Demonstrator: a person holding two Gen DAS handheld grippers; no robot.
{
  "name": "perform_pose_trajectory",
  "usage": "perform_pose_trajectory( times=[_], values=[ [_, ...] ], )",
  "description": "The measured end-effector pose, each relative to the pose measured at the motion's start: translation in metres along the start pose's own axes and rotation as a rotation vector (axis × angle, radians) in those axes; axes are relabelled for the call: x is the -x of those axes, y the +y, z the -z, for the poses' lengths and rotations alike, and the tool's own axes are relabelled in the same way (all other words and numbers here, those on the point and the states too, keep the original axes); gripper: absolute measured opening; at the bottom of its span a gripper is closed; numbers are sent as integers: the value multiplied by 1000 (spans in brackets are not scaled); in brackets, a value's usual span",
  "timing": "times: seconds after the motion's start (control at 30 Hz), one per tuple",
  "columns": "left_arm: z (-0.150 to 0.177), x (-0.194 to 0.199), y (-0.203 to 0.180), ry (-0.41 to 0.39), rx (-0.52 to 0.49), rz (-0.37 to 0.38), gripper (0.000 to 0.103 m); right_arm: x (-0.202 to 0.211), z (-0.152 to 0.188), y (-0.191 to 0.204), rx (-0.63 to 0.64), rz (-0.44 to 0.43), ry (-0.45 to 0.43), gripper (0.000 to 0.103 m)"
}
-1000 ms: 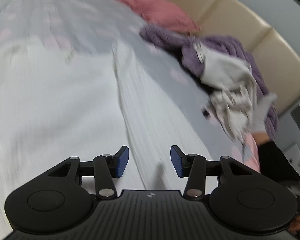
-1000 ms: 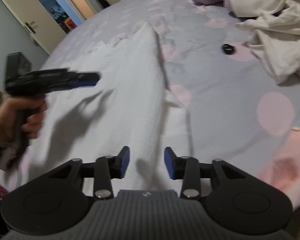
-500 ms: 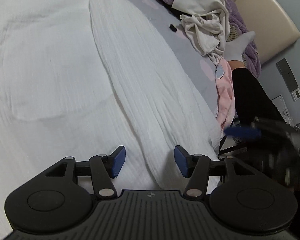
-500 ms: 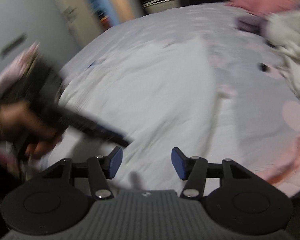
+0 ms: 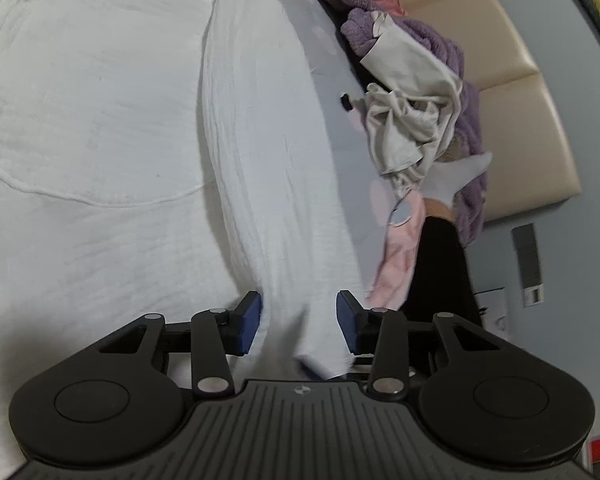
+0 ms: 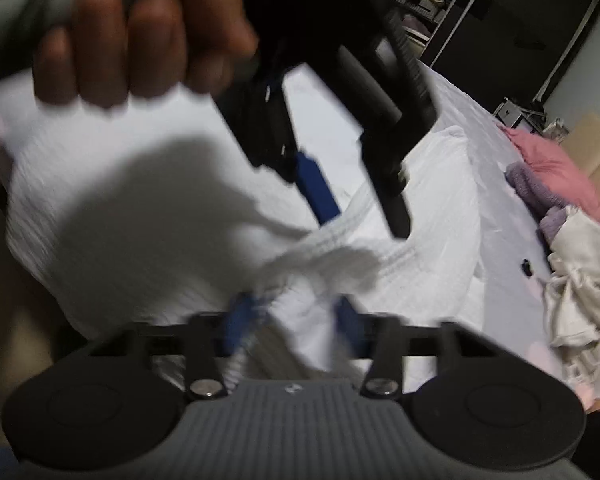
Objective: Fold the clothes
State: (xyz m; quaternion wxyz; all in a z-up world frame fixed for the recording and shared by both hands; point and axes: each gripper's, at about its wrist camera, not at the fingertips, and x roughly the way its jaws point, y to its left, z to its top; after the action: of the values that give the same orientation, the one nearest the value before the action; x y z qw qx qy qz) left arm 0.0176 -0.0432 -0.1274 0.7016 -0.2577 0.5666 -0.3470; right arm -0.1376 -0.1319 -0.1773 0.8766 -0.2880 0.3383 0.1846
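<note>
With both claws closing in at the near hem of the white garment [image 5: 100, 128] spread on the bed [image 5: 332, 92], you're taking hold for a fold. Left claw [image 5: 298, 322] straddles cloth, not yet pinching; right claw [image 6: 292, 320] is blurred, so I cannot tell. Lift evenly; the clothes pile [image 5: 412, 128] lies beside.

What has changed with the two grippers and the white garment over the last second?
Both grippers came in to the near edge of the white garment. The left gripper now straddles a raised fold, its jaws just closing; the right gripper, jaws also closing, has bunched cloth between them, though blur hides any grip. The clothes pile by the headboard stayed put.
</note>
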Motion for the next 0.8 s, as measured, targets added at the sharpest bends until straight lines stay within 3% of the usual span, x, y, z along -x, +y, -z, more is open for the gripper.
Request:
perform_pose_trajectory(
  times=[0.03,0.1,0.33,0.47,0.63,0.8],
  values=[
    [0,1,-1,-3,-7,1,38,2,0,-3,-8,3,0,10],
    [1,6,-4,-19,-42,-19,38,11,-2,-15,-58,-4,-17,7],
    [4,38,-13,-128,-212,-121,39,60,-24,-90,-322,-89,-87,6],
    [12,45,-26,-163,-337,-175,39,103,-51,-147,-413,-111,-170,6],
    [34,23,-58,-118,-512,-229,43,131,-88,-221,-530,-152,-228,6],
    [57,-10,-98,-123,-655,-236,51,150,-119,-257,-550,-154,-276,6]
  ],
)
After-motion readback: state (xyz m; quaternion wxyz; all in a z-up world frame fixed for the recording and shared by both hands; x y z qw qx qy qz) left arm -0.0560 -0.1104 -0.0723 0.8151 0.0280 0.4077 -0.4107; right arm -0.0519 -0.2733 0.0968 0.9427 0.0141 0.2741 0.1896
